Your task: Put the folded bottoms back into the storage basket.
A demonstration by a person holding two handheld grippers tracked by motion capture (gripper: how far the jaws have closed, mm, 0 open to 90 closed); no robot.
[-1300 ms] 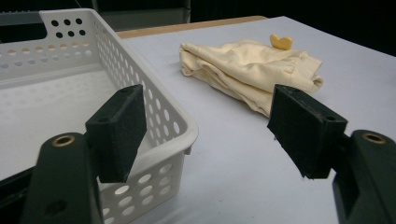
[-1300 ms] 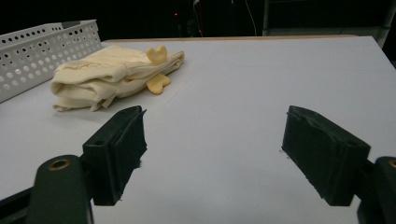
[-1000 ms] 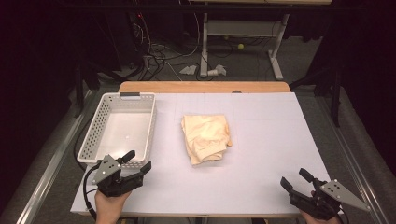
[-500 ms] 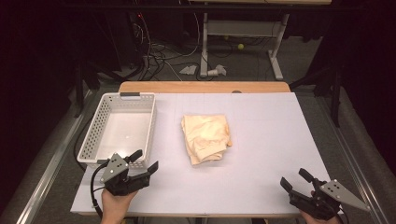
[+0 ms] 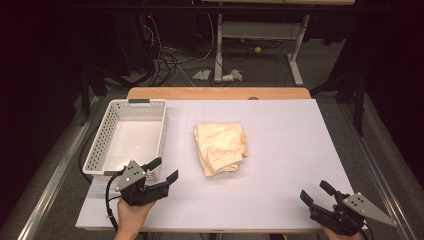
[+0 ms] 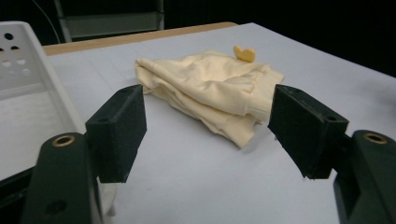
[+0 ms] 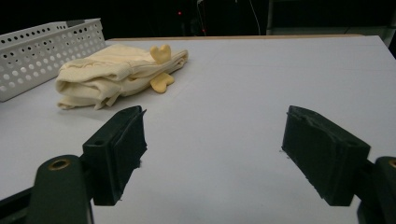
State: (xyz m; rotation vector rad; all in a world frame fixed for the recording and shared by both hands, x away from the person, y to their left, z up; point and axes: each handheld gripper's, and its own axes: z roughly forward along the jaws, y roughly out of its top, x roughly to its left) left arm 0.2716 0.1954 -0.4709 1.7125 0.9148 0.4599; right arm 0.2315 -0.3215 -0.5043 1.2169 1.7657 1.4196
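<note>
Cloth [image 5: 221,148], folded and pale yellow, is laid mid-table just right of the white basket [image 5: 100,145], its long axis running near to far. It is found far-right of the left gripper [image 5: 161,171], the nearer one, whose jaws are spread. Since the earlier frame that gripper has been moved right toward it, while the right gripper [image 5: 316,192], also spread, is kept at the near-right corner.

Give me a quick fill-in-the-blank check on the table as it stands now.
1. The white basket holds ____.
2. The yellow cloth lies to the basket's ____ in the high view.
3. The left gripper has its jaws ____.
4. The right gripper grips ____.

Missing words: nothing; right; open; nothing
</note>
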